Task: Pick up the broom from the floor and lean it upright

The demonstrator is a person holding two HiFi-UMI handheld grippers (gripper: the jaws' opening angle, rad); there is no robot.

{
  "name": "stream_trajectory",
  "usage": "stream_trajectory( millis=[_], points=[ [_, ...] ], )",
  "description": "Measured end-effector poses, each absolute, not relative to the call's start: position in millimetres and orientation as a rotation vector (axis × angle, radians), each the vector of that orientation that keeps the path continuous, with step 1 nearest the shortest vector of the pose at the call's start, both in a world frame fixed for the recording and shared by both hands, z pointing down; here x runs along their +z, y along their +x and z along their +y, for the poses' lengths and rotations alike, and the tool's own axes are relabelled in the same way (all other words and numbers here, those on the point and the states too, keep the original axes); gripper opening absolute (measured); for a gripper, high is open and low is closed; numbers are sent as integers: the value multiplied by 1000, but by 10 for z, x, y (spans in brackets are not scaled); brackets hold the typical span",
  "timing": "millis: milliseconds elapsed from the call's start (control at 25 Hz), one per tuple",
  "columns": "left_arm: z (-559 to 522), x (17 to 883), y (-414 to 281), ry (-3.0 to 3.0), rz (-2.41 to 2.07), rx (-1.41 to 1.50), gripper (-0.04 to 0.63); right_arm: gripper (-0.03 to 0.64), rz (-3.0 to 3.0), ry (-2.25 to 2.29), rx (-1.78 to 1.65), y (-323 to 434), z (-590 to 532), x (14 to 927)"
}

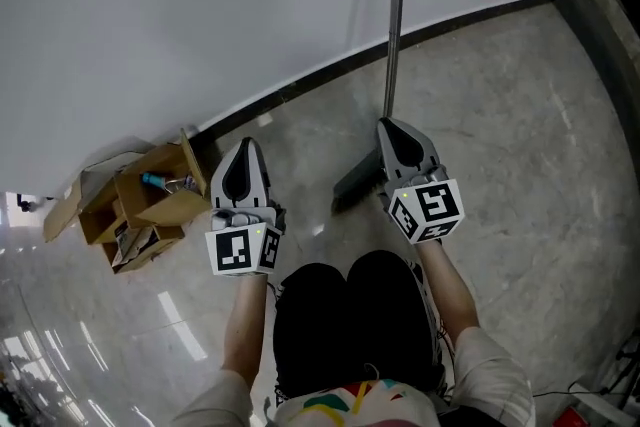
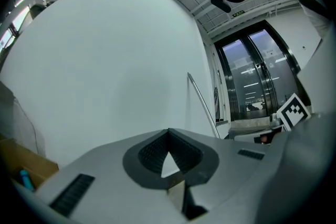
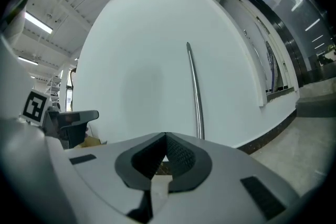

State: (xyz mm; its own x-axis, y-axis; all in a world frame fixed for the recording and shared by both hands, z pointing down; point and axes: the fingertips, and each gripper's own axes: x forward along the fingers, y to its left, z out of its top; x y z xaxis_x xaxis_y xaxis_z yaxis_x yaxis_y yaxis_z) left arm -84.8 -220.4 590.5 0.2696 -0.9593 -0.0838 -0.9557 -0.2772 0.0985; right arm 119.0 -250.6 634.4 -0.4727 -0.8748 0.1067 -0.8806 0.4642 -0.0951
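Head view: the broom (image 1: 395, 15) stands up against the white wall (image 1: 150, 15). Its dark head sits on the floor (image 1: 520, 115), just beside the right gripper (image 1: 392, 125). The left gripper (image 1: 245, 147) is near some brown boxes (image 1: 150, 200).
Left gripper view: the jaws are closed tight and hold nothing. The broom (image 2: 202, 105) is off to the right.
Right gripper view: the jaws are closed tight and hold nothing. The broom (image 3: 195, 92) stands just ahead, against the wall.

left gripper (image 1: 247, 147): grey tapered shell, jaws black and ribbed inside | right gripper (image 1: 389, 125): same grey shell | marker cubes (image 1: 240, 250): black-and-white squares | sleeves (image 1: 490, 365): short, pale | trousers (image 1: 350, 315): black | shirt (image 1: 345, 407): red, yellow, green print
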Motion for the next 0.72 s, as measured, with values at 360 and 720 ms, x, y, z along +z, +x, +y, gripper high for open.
stream_trajectory(
  millis=[360, 720],
  points=[
    [-2246, 6489, -831, 2337, -1756, -180, 44, 14, -2579, 1515, 379, 1073, -2406, 7052],
    [-1912, 3565, -559, 2352, -1705, -93, 44, 14, -2564, 1519, 521, 878, -2047, 4068]
  ],
)
